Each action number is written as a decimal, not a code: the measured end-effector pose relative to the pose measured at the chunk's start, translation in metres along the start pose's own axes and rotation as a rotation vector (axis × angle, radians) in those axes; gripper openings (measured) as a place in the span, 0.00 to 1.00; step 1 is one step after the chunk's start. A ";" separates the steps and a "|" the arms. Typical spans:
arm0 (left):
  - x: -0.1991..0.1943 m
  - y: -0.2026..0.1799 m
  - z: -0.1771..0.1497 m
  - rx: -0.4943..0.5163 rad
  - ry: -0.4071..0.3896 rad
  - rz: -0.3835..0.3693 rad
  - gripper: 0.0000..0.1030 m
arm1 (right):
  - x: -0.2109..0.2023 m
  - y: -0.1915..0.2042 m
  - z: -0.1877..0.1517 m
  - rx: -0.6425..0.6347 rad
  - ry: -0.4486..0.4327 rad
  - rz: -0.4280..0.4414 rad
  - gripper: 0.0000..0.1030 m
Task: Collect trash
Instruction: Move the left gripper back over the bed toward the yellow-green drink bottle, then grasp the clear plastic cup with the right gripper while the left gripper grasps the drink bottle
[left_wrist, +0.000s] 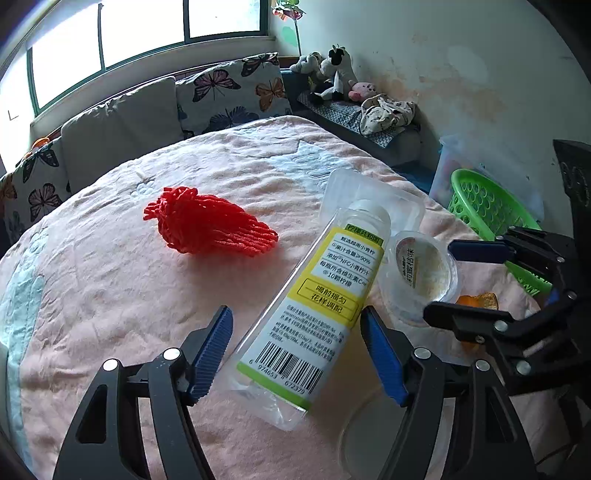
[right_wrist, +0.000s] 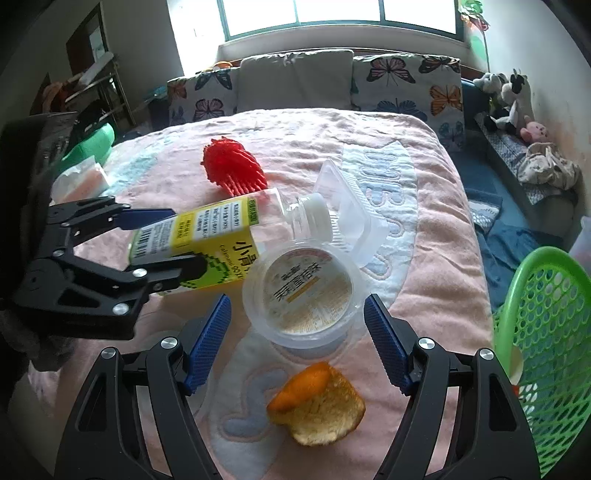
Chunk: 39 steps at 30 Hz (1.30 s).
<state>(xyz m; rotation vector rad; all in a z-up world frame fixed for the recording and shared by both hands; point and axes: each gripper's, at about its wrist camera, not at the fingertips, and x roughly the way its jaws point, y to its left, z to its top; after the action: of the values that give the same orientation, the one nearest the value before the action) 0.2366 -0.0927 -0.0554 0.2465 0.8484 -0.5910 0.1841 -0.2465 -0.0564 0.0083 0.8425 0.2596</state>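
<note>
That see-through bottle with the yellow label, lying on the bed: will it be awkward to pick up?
Probably light: the bottle looks empty. Its smooth plastic may slip or dent between the left claw. Lying on its side on the soft blanket, it might roll if nudged.

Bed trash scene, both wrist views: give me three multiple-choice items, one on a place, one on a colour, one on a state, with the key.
1. Where does the orange peel lie?
A. In the green basket
B. On the pink bedspread, in front of the round plastic cup
C. On the bottle

2. What colour is the foam fruit net?
A. Red
B. Blue
C. White

3. How does the left gripper stand to the bottle?
A. Shut on it
B. Open, a finger on each side
C. Far away

Key: 1 B, the peel rests on the bedspread nearer the camera than the cup, outside the basket; 2 A, plainly red; 3 B, gaps show beside both pads.
</note>
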 end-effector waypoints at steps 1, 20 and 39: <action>0.000 0.001 -0.001 -0.003 -0.001 -0.002 0.67 | 0.002 0.000 0.001 -0.002 0.003 -0.004 0.72; -0.004 -0.001 -0.014 -0.028 -0.036 -0.013 0.60 | 0.014 -0.015 -0.006 0.063 0.028 0.016 0.75; -0.008 0.000 -0.021 -0.057 -0.055 -0.015 0.58 | 0.011 -0.010 -0.006 0.079 -0.001 0.045 0.62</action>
<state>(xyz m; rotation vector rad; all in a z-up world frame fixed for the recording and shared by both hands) 0.2192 -0.0804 -0.0632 0.1716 0.8132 -0.5844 0.1887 -0.2542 -0.0695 0.1016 0.8522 0.2684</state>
